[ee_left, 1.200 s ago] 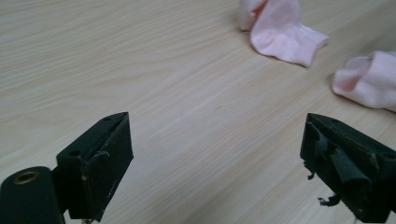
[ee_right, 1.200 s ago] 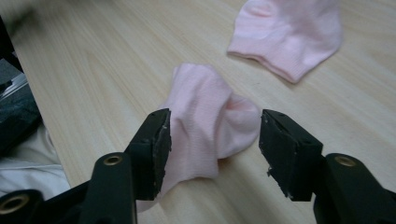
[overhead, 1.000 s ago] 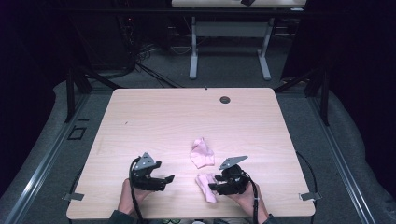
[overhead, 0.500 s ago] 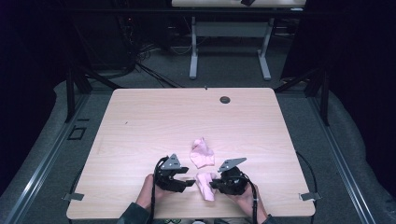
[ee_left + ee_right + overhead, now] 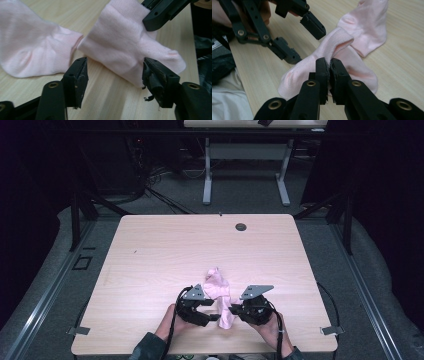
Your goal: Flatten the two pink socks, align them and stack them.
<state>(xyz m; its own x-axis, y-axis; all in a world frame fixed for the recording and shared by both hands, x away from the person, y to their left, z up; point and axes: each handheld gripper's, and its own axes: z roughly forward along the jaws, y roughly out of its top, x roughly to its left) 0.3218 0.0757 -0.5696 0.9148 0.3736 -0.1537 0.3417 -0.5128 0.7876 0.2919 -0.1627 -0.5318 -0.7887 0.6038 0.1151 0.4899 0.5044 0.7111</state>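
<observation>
Left gripper (image 5: 212, 312) has shifted right across the table (image 5: 150, 250), up to the near sock (image 5: 226, 316); right gripper (image 5: 235, 312) has pinched it.

Far sock (image 5: 216, 281) lies just behind, touching. Right jaws are clamped on the near sock's cuff fold; left jaws, just reopened slightly, stand apart around its toe end, not pressing.

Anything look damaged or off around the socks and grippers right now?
Yes: the pad on one jaw of the left gripper looks frayed, with black shreds hanging off it. The pink socks look intact; the right gripper pinches one by its edge.
</observation>
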